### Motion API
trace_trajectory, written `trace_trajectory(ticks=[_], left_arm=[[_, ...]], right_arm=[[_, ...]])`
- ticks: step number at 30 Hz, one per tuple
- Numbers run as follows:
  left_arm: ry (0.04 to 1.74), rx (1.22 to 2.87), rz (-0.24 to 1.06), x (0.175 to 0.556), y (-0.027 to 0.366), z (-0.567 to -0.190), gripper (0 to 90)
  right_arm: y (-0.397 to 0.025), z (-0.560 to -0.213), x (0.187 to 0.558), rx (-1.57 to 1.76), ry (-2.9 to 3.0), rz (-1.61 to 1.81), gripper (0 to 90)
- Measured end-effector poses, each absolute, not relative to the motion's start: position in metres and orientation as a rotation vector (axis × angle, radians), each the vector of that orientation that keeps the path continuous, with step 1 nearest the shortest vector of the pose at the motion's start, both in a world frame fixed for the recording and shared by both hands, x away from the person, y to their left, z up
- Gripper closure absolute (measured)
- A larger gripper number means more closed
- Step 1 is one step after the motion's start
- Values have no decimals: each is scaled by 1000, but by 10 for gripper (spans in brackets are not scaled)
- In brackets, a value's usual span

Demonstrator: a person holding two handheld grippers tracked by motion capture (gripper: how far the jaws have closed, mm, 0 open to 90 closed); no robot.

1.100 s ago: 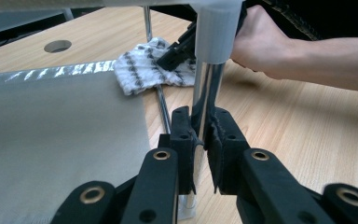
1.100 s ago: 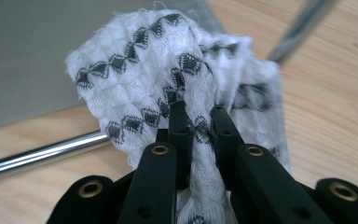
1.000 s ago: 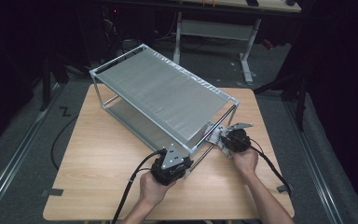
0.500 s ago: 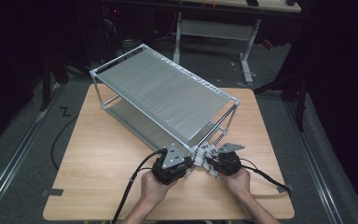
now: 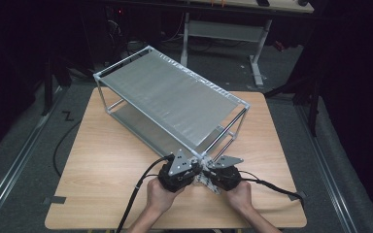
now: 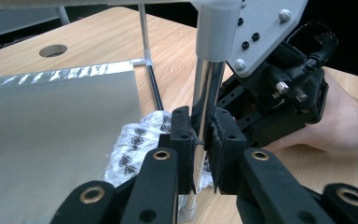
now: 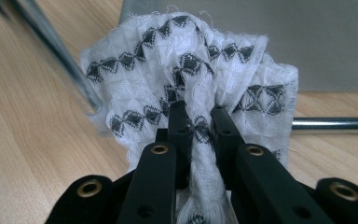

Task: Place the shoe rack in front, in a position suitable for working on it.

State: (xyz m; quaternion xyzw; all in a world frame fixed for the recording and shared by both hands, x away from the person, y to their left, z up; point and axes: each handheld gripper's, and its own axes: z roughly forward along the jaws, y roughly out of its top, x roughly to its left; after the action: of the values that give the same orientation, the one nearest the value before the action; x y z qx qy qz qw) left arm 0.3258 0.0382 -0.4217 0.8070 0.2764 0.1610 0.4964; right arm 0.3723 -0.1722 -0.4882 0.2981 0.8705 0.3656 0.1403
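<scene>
A two-shelf metal rack point(image 5: 170, 94) stands at an angle on the wooden table. My left gripper point(image 5: 190, 170) is at its nearest corner. In the left gripper view that gripper point(image 6: 201, 126) is shut on the chrome corner post point(image 6: 209, 88). A white cloth with black diamond patterns point(image 7: 191, 74) is bunched up, and my right gripper point(image 7: 199, 116) is shut on it. The cloth point(image 6: 133, 144) rests against the foot of the post, at the edge of the lower shelf point(image 6: 51, 126). In the high view the right gripper point(image 5: 212, 174) sits just right of the left one, with the cloth point(image 5: 205, 179) between them.
The table point(image 5: 111, 160) has bare wood left of and in front of the rack. A thin rack rod point(image 7: 51, 51) crosses beside the cloth. A desk frame point(image 5: 223, 29) stands behind the table. A black cable point(image 5: 141, 189) trails from the left gripper toward the front edge.
My right gripper has moved left from the rack's right side to the near corner, bringing the cloth with it. The left gripper has stayed on the corner post.
</scene>
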Motion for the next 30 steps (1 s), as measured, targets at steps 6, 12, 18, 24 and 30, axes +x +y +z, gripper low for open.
trace_trajectory(ticks=[6,12,18,24,30], left_arm=[[668,1958,390,326,39,-422,808],[666,1962,393,324,40,-421,809],[676,1931,410,321,40,-425,809],[674,1924,413,321,39,-425,809],[671,1925,407,322,39,-425,809]], right_arm=[[-185,-486,406,917,2401,920,819],[-209,-480,458,1084,2284,825,819],[-222,-479,481,1192,2226,796,818],[-231,-481,493,1265,2193,795,816],[-232,-481,493,1260,2193,790,817]])
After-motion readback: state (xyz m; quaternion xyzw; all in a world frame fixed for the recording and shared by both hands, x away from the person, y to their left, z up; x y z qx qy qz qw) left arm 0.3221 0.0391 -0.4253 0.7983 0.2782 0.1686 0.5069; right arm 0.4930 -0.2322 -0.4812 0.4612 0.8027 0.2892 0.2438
